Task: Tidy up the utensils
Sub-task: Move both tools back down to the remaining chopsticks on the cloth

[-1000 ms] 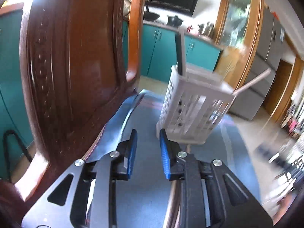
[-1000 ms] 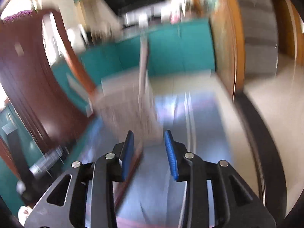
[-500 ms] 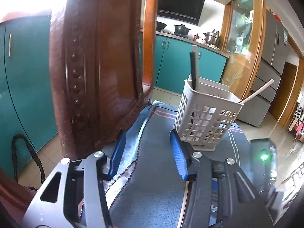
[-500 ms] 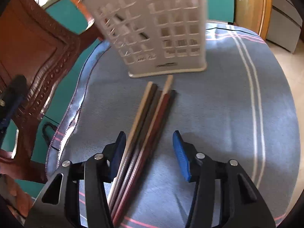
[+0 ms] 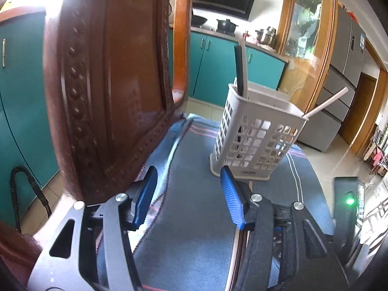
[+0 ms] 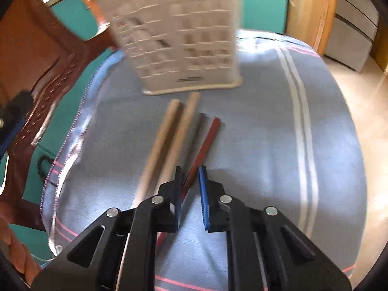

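Four loose chopsticks — two tan wooden chopsticks (image 6: 169,135), one dark chopstick (image 6: 197,131), one red chopstick (image 6: 206,143) — show only in the right view; right tongs (image 6: 189,191) have just narrowed around the red one, left tongs (image 5: 186,194) have just spread wide and are empty before one white slotted plastic basket (image 5: 254,140).

I see a white slotted utensil basket (image 5: 257,138) standing upright on the blue cloth, with a dark chopstick (image 5: 240,70) and pale sticks (image 5: 327,103) leaning inside. Just in front of its base lie two tan chopsticks (image 6: 167,140), one dark (image 6: 197,131) and one red chopstick (image 6: 205,148), roughly side by side.
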Demonstrator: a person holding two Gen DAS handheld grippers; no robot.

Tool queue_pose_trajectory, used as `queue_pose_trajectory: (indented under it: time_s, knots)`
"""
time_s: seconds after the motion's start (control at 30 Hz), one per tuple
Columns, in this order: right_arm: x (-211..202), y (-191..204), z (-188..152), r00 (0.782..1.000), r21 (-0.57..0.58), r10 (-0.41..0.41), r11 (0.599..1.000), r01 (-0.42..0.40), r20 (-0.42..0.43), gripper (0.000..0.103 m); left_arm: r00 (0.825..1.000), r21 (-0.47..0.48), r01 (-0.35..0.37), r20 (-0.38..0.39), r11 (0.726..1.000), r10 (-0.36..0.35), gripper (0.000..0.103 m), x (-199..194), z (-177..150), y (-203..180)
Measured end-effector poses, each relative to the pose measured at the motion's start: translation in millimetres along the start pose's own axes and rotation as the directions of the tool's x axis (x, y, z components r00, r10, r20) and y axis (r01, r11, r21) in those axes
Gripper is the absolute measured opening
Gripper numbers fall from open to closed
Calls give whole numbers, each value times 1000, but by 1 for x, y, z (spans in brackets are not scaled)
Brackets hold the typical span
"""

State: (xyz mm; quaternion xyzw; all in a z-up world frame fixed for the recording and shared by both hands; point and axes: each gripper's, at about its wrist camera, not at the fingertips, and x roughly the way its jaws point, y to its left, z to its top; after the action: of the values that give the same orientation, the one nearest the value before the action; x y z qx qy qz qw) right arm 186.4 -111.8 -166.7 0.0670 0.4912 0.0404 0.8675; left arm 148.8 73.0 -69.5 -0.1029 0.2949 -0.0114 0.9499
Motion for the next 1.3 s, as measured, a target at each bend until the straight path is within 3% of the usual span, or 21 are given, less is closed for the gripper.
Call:
queue_pose_trajectory:
  time_s: [0.3, 0.4, 0.57, 0.8, 1.0, 1.17, 1.3]
  knots:
    - [-22, -33, -3, 997, 50, -49, 998, 47, 51, 21, 984, -36, 71, -160, 997, -76, 64, 28, -14, -5]
    - [-24, -33, -2, 997, 56, -45, 998, 42, 61, 32, 969, -78, 100, -217, 992, -115, 65, 39, -20, -4]
    - [-21, -40, -4, 998, 80, -31, 996, 27, 48, 34, 932, -102, 151, -317, 983, -176, 65, 58, -33, -13]
    - [-18, -46, -7, 999, 91, -26, 996, 23, 36, 34, 900, -23, 147, -412, 989, -144, 66, 79, -53, -38]
    - [-17, -48, -7, 999, 94, -32, 995, 29, 34, 35, 909, 62, 124, -407, 990, -88, 67, 80, -58, -52]
    - [-16, -47, -8, 998, 92, -44, 995, 41, 34, 37, 917, 92, 55, -398, 994, -14, 66, 81, -56, -45]
    - [-16, -46, -8, 998, 85, -56, 995, 53, 34, 38, 922, 65, 70, -385, 995, -40, 65, 80, -52, -42]
